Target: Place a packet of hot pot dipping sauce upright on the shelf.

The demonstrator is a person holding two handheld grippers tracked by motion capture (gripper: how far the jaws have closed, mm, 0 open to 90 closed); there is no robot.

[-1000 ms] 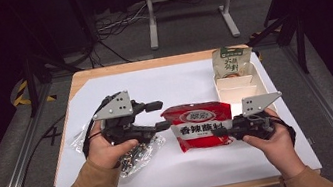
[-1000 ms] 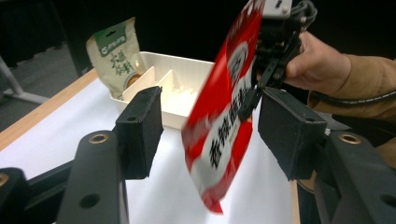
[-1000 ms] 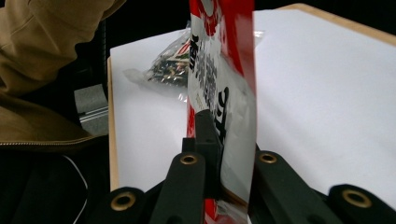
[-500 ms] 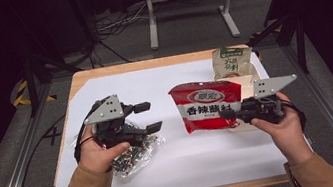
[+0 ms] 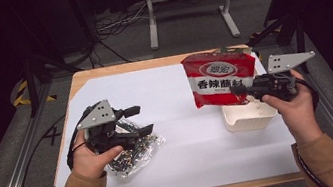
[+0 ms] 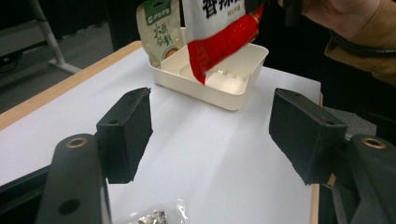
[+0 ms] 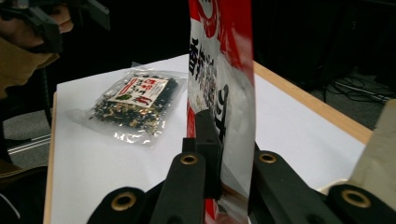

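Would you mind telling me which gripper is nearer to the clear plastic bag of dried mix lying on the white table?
Left. The left gripper hovers open just above the clear bag; the right gripper, across the table, grips the red packet over the white tray.

Right gripper — raised at the table's right side, jaws clamped tight, carried by the right hand. Left gripper — held low at the left, jaws just opening, spread apart with nothing between them.

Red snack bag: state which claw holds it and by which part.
The right claw is shut on the red snack bag, pinching its lower corner; it hangs upright above the white tray. The left claw holds nothing.
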